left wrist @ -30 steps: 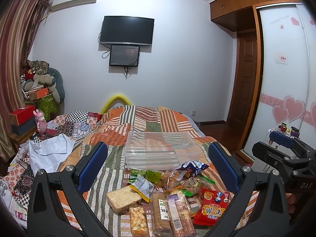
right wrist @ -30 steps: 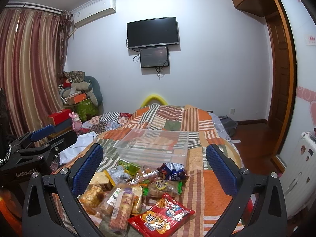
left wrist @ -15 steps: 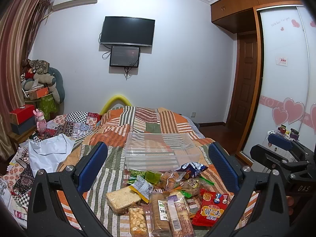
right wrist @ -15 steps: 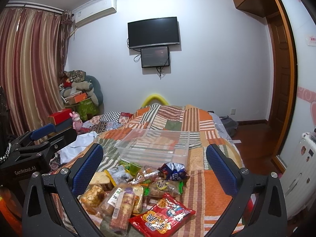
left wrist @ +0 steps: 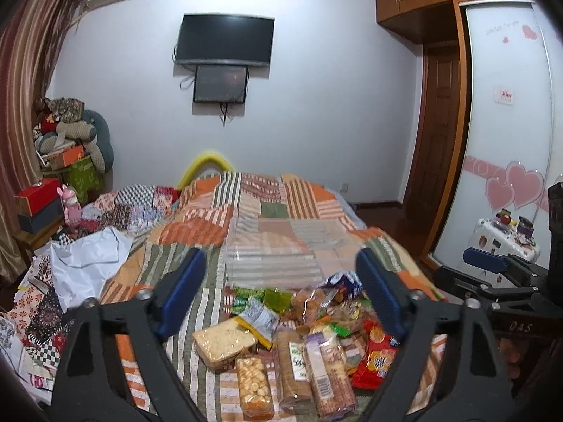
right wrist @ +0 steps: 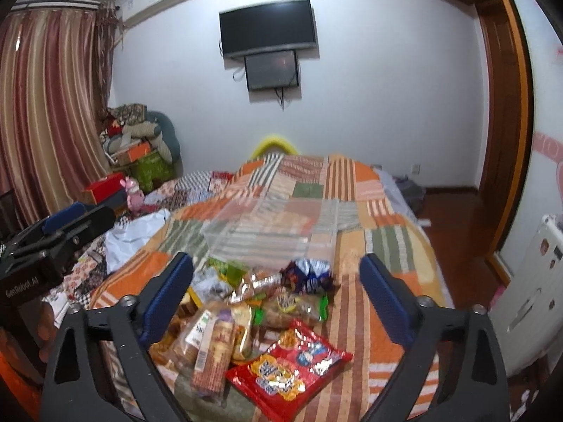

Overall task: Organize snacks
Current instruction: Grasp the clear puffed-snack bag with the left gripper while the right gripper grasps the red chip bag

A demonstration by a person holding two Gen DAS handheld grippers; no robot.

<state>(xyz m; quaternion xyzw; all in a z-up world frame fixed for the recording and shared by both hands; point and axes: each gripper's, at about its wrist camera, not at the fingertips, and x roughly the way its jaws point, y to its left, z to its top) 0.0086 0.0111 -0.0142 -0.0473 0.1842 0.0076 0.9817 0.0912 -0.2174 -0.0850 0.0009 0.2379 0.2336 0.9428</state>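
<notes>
A pile of packaged snacks (left wrist: 299, 330) lies on the striped patchwork bedspread near the front edge; it also shows in the right wrist view (right wrist: 253, 302). A red snack bag (right wrist: 288, 369) lies at the pile's right front. A clear plastic bin (left wrist: 278, 253) stands just behind the pile, and it shows in the right wrist view (right wrist: 274, 232) too. My left gripper (left wrist: 281, 299) is open and empty above the pile. My right gripper (right wrist: 278, 295) is open and empty above the pile, to the right of the left one.
A white cloth (left wrist: 84, 263) and patterned bedding lie at the bed's left. A bedside stand with a red box (left wrist: 37, 197) is at far left. A wardrobe with heart decals (left wrist: 510, 176) and a door are at right.
Both grippers have moved forward and lower toward the snack pile, which now looks larger. Both stay open.
</notes>
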